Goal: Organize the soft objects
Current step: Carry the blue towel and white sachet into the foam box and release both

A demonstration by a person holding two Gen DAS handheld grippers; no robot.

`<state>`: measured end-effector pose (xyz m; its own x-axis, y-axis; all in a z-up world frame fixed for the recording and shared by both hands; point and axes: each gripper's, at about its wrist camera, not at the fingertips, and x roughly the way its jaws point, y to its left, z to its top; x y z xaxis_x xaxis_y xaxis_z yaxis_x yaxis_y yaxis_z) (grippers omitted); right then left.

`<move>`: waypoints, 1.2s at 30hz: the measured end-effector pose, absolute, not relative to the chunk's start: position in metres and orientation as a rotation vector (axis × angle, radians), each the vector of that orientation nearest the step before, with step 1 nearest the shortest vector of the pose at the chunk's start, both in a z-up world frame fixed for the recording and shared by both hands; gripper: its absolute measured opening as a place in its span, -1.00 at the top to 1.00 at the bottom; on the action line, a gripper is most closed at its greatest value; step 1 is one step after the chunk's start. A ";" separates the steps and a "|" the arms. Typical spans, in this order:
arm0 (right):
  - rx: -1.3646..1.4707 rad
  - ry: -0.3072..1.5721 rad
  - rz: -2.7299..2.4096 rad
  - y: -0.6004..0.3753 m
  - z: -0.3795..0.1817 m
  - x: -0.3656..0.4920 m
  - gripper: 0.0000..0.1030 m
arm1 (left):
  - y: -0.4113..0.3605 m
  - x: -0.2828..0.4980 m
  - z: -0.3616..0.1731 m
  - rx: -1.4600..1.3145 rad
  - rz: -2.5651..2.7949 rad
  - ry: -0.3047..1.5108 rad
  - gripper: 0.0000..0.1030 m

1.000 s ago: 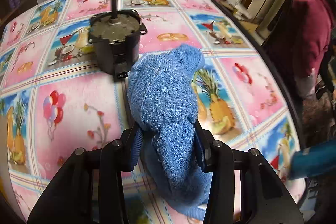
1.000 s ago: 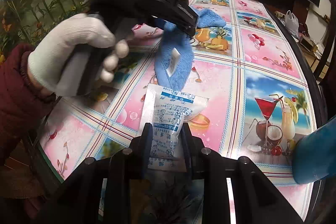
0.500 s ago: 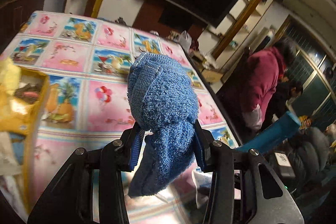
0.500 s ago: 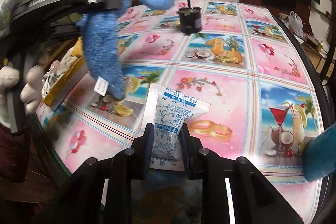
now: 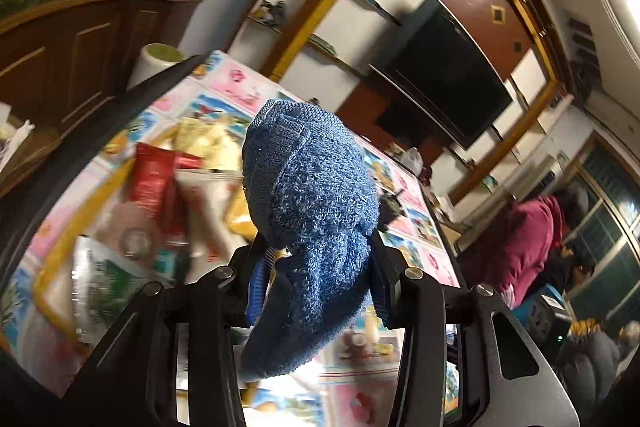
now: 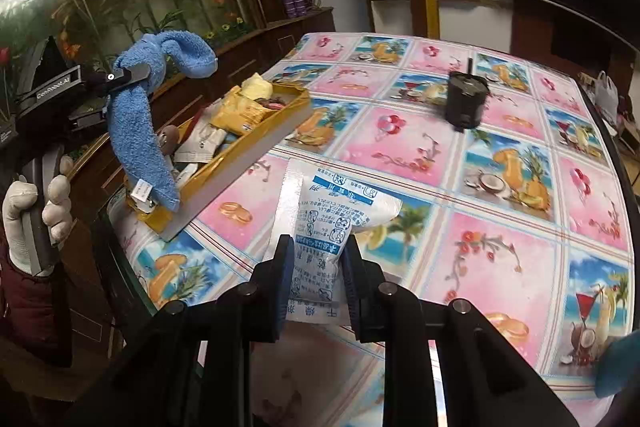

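The blue towel (image 5: 312,227) is clamped between the 2 fingers of the left gripper (image 5: 318,281), bunched above the pads and hanging below them. In the right wrist view the same towel (image 6: 140,131) is seen held in the air over the near end of the gold tray (image 6: 236,163), its lower end w/ a white tag dangling down to approx. the tray's rim; whether it touches the contents cannot be told. The left gripper is gripped by a white-gloved hand (image 6: 36,215).

The tray is loaded w/ yellow snack packets (image 6: 240,111) and other wrapped items; in the left wrist view a red packet (image 5: 154,179) is seen among them, though blurred.

A white sachet (image 6: 328,227) w/ blue print is clamped in the right gripper (image 6: 316,283), its far part lying on the patterned tablecloth (image 6: 500,267), just beside the tray's long side.

A black motor-like cylinder (image 6: 466,101) w/ 1 upright shaft is stood farther back on the table, well apart from tray and sachet. A person in a maroon jacket (image 5: 528,247) is seen beyond the table edge.
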<state>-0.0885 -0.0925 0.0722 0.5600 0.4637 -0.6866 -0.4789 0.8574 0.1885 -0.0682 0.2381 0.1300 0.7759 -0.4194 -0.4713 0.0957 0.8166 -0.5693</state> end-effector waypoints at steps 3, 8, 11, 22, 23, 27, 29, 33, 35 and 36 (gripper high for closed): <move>-0.054 0.797 0.602 -0.062 0.080 -0.084 0.55 | 0.256 -0.066 0.118 -0.586 -0.258 0.641 0.19; -0.107 0.784 0.677 -0.010 0.091 -0.074 0.56 | 0.286 -0.060 0.099 -0.609 -0.198 0.664 0.19; -0.146 0.782 0.709 0.018 0.095 -0.067 0.56 | 0.300 -0.052 0.086 -0.564 -0.120 0.702 0.18; -0.266 0.837 0.793 0.124 0.085 -0.014 0.55 | 0.309 -0.057 0.064 -0.460 -0.056 0.746 -0.11; -0.279 0.843 0.794 0.131 0.082 -0.011 0.55 | 0.309 -0.058 0.064 -0.458 -0.056 0.742 -0.11; -0.331 0.869 0.768 0.153 0.067 0.000 0.55 | 0.307 -0.059 0.064 -0.441 -0.044 0.732 -0.11; -0.335 0.882 0.752 0.157 0.062 0.005 0.55 | 0.307 -0.061 0.063 -0.445 -0.043 0.724 -0.11; -0.342 0.892 0.721 0.160 0.054 0.012 0.48 | 0.310 -0.059 0.061 -0.462 -0.046 0.727 -0.11; -0.306 0.905 0.735 0.159 0.052 0.013 0.46 | 0.309 -0.058 0.061 -0.461 -0.045 0.739 -0.11; -0.270 0.904 0.753 0.156 0.053 0.014 0.44 | 0.308 -0.057 0.061 -0.458 -0.047 0.742 -0.11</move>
<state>0.0136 0.1563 0.0535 0.3880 0.4753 -0.7896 -0.6908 0.7171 0.0922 -0.0571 0.3082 0.0615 0.7405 -0.2002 -0.6416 -0.1184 0.9008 -0.4178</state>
